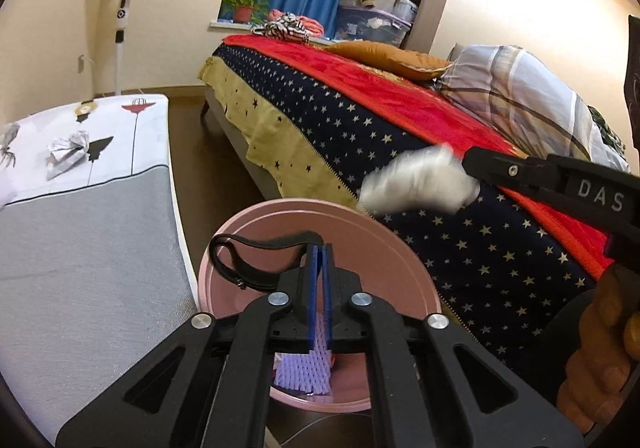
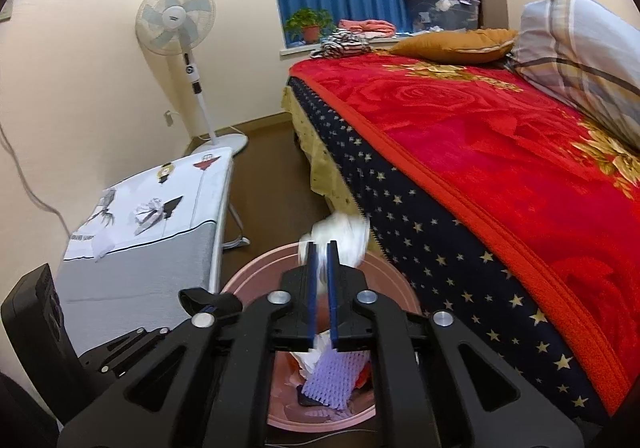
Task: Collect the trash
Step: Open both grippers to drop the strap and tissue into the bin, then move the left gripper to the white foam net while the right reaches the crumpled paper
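A pink round trash bin (image 1: pixel 384 244) stands on the floor between the bed and a small table; it also shows in the right wrist view (image 2: pixel 256 268). Purple foam netting (image 2: pixel 332 380) and other scraps lie inside it. My right gripper (image 2: pixel 320 248) is shut on a crumpled white paper wad (image 2: pixel 344 234) and holds it above the bin; the left wrist view shows the wad (image 1: pixel 416 180) blurred at that gripper's tip. My left gripper (image 1: pixel 320 248) is shut and empty over the bin. Another crumpled paper (image 1: pixel 68 152) lies on the table, seen also in the right wrist view (image 2: pixel 150 210).
The table (image 1: pixel 80 248) with a grey and white cloth stands left of the bin. The bed (image 2: pixel 500 168) with a red blanket fills the right. A standing fan (image 2: pixel 180 32) is by the far wall. A black strap (image 1: pixel 248 252) hangs over the bin.
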`<action>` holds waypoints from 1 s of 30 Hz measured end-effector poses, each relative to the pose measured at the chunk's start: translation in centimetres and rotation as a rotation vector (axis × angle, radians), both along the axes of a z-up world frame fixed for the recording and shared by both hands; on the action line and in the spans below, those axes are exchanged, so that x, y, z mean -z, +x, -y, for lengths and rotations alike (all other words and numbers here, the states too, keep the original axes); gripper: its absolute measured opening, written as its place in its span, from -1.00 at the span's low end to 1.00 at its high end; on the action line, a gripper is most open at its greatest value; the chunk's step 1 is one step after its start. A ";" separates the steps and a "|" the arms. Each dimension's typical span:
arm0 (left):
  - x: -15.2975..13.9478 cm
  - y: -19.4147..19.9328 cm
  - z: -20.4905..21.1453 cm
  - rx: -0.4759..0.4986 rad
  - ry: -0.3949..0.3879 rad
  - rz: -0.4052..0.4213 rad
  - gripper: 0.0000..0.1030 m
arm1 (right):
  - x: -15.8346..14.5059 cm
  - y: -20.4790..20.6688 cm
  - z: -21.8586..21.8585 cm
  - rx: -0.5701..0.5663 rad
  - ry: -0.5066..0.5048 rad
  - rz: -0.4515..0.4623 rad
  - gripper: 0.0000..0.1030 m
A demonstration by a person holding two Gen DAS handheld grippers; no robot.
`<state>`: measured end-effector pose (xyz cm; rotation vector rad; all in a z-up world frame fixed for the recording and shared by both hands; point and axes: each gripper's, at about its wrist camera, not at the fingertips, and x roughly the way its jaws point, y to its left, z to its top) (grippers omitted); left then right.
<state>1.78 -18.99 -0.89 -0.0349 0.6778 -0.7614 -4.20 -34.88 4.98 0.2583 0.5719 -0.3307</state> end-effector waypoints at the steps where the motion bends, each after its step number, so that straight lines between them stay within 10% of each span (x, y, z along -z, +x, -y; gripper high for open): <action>1: 0.1 0.1 -0.1 -0.001 0.002 -0.007 -0.71 | 0.1 -0.1 0.2 0.006 0.008 0.001 -0.56; 4: 0.7 0.6 -0.8 -0.029 -0.003 -0.035 -0.53 | 0.1 -0.2 0.4 0.024 0.011 0.005 -0.24; 30: 0.9 4.2 -10.3 -0.416 0.040 -0.010 -0.53 | 1.1 3.7 -4.6 -0.150 0.063 0.086 -0.23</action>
